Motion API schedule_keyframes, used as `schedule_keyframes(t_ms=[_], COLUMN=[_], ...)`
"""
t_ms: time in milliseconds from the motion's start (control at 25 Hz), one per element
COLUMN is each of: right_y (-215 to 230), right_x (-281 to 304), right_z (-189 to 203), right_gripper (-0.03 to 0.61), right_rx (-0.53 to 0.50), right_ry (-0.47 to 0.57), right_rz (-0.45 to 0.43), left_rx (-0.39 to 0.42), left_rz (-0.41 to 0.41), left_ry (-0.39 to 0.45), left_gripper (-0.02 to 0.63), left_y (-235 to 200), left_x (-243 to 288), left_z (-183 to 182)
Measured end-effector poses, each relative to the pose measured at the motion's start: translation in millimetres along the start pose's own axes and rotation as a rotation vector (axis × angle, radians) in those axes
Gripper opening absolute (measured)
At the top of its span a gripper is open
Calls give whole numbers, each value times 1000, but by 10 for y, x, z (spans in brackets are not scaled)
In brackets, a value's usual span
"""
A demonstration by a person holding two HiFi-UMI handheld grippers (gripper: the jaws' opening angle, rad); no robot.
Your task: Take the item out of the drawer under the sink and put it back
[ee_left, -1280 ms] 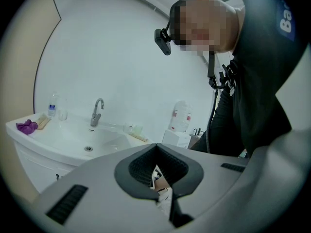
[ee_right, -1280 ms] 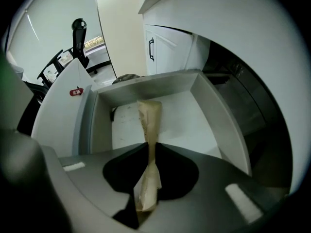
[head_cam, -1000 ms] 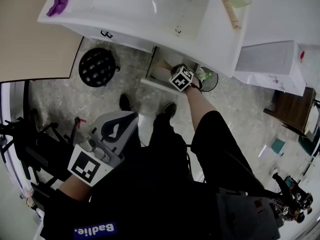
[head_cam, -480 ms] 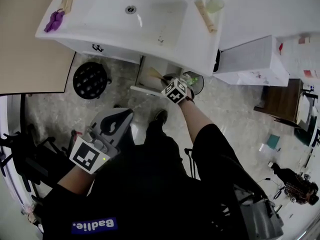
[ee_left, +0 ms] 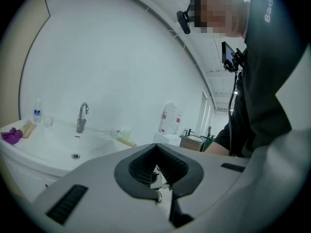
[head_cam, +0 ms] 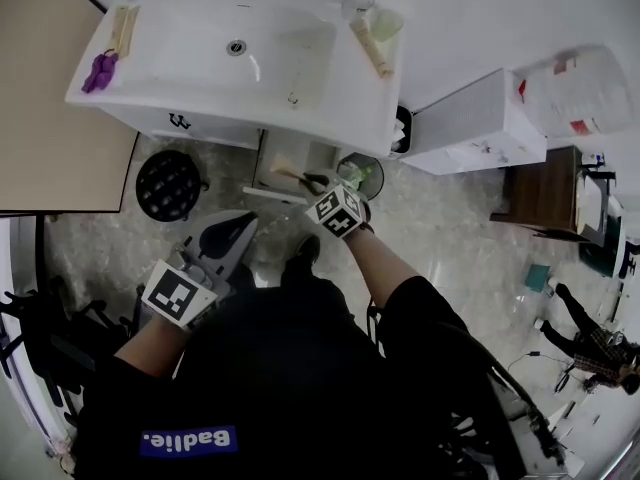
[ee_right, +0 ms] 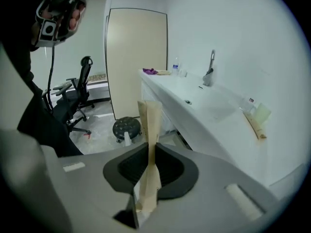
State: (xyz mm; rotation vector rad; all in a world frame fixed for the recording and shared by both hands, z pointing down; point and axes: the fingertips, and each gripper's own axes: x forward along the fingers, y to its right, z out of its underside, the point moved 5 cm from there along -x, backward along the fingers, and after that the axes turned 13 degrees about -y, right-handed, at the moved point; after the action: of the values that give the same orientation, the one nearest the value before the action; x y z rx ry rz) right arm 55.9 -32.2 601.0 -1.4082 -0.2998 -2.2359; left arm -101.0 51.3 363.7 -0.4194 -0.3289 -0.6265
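Observation:
My right gripper (head_cam: pixel 318 190) is shut on a tan folded paper item (head_cam: pixel 290 173), held above and in front of the open drawer (head_cam: pixel 262 194) under the white sink (head_cam: pixel 300 68). In the right gripper view the paper item (ee_right: pixel 148 130) stands upright, pinched between the pads of that gripper (ee_right: pixel 147 176), with the sink (ee_right: pixel 209 108) to its right. My left gripper (head_cam: pixel 238 232) hangs lower left of the drawer, jaws together and empty. In the left gripper view that gripper (ee_left: pixel 160 173) points level toward the sink (ee_left: pixel 48 147) and its tap (ee_left: pixel 82 116).
A black stool (head_cam: pixel 168 185) stands left of the drawer and a green-lined bin (head_cam: pixel 362 176) to its right. A white cabinet (head_cam: pixel 462 125) sits beside the sink. A tube (head_cam: pixel 371 48) and a purple object (head_cam: pixel 97 72) lie on the sink rim. An office chair (ee_right: pixel 80 93) stands behind.
My right gripper has lifted up and back out of the drawer with the tan paper item in its jaws. The left gripper has risen a little.

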Motion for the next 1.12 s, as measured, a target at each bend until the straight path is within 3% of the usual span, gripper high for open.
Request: schedule_keyframes(t_ms=[640, 1120], right_y=[-328, -396], right_x=[-1423, -2233], right_z=[-401, -594], right_gripper=[44, 44], right_rx=[90, 247], right_ry=[309, 536], right_rz=[38, 18], left_rx=[53, 67], left_rz=[58, 105], left_ry=[4, 34], left_gripper=[5, 5], left_y=[258, 376], left_x=[197, 223], left_z=[-189, -284])
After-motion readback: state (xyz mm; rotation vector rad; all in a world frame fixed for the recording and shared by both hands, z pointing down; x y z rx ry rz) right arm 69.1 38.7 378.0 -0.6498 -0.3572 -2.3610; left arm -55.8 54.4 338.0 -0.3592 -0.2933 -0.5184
